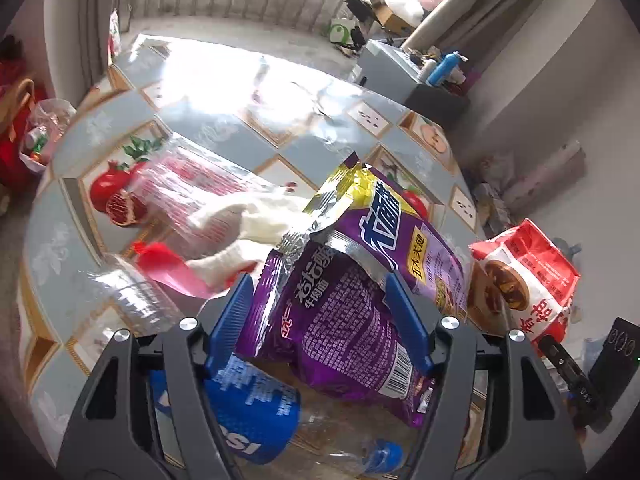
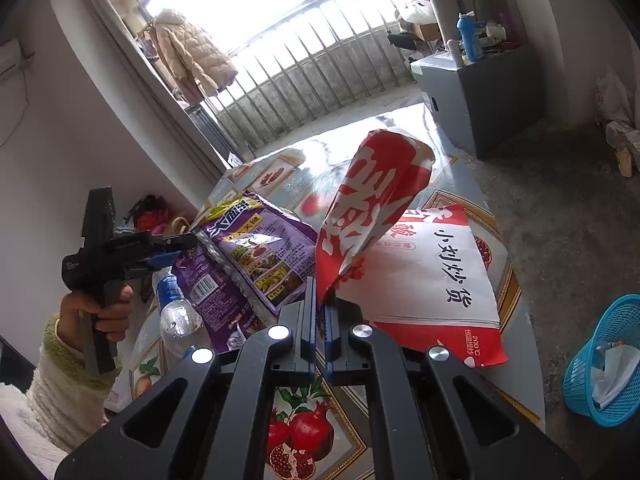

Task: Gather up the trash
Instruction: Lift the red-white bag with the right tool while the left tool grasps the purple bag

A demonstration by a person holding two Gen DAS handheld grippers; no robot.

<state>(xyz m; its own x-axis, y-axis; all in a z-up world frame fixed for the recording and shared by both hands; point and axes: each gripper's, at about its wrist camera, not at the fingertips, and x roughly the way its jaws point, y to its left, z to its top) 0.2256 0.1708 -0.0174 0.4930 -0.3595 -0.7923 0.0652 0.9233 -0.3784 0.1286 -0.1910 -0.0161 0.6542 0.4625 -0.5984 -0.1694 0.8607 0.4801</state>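
While we hold the red wrapper (image 2: 372,208) pinched and lifted in the right gripper (image 2: 320,312), the left gripper (image 1: 320,300) straddles the purple noodle bag (image 1: 340,312) with its jaws apart.

Right jaws are closed down to a sliver on the wrapper's bottom edge; it hangs upright above the red-and-white bag (image 2: 432,280) lying flat on the table (image 1: 68,248). Left fingers (image 1: 232,320) flank the purple bag, not visibly pressing, so we count nothing held there. Risks: the thin edge grip may slip if we swing towards the blue basket (image 2: 608,360) on the floor, dropping the wrapper short. Closing left here could crumple the purple bag or nudge the clear bottle (image 1: 280,420) beneath it off the table.
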